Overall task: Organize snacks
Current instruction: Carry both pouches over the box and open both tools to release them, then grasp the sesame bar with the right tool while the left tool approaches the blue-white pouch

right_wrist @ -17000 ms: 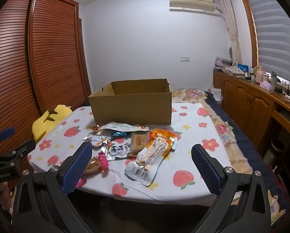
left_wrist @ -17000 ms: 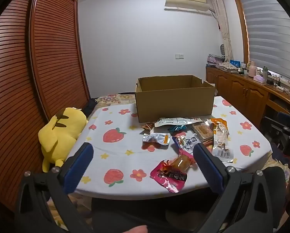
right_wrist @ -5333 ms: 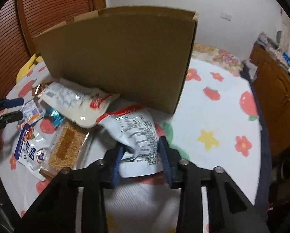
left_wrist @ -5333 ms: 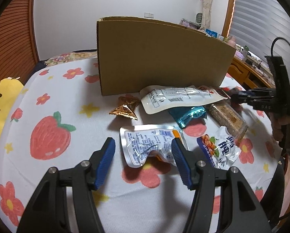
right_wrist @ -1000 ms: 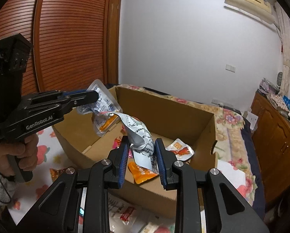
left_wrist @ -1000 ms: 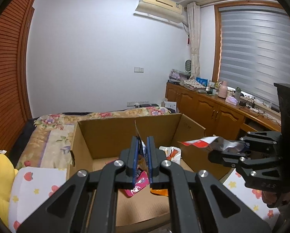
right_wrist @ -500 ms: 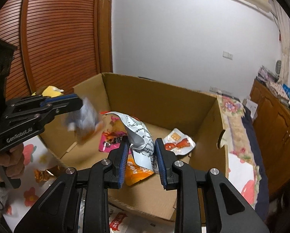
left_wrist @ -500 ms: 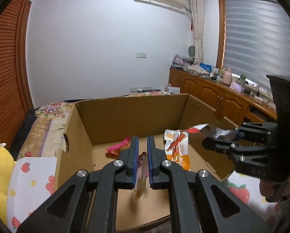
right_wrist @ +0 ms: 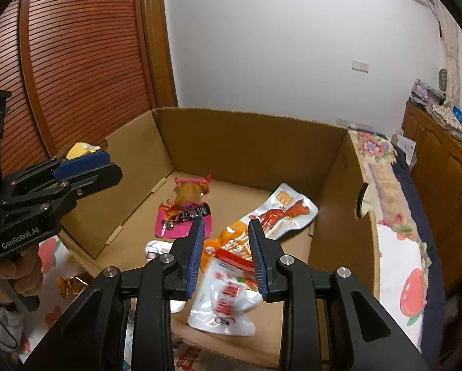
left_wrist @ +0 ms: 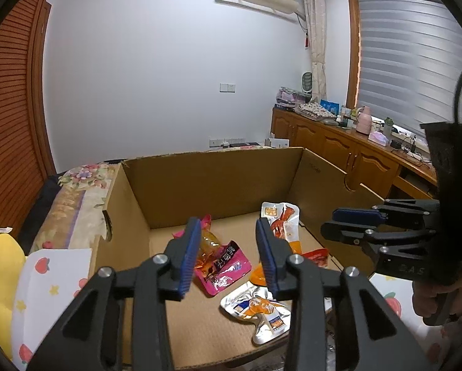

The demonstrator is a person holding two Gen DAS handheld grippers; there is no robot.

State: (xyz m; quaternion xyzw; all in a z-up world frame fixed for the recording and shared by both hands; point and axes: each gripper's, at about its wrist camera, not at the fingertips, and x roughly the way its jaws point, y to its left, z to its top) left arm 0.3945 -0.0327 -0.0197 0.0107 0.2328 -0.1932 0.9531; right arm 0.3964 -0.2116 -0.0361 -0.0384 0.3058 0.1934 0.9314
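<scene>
Open brown cardboard box (left_wrist: 218, 182), left gripper (left_wrist: 227, 247) above it, jaws opening, empty, right gripper (right_wrist: 226, 253) jaws opening, blurred white-and-red pouch (right_wrist: 227, 296) loose between them.

The desk (right_wrist: 416, 247) wears a white cloth printed with strawberries, flowers and small yellow stars. A brown cardboard box (right_wrist: 249, 142) stands directly on it, open at the top, taking up most of the cloth in view — bare cloth shows only along the box's left and right sides. A crumpled gold wrapper (right_wrist: 71, 286) lies on the cloth just outside the box's near left corner, and more packets (right_wrist: 190, 358) lie along the near edge, partly hidden.
</scene>
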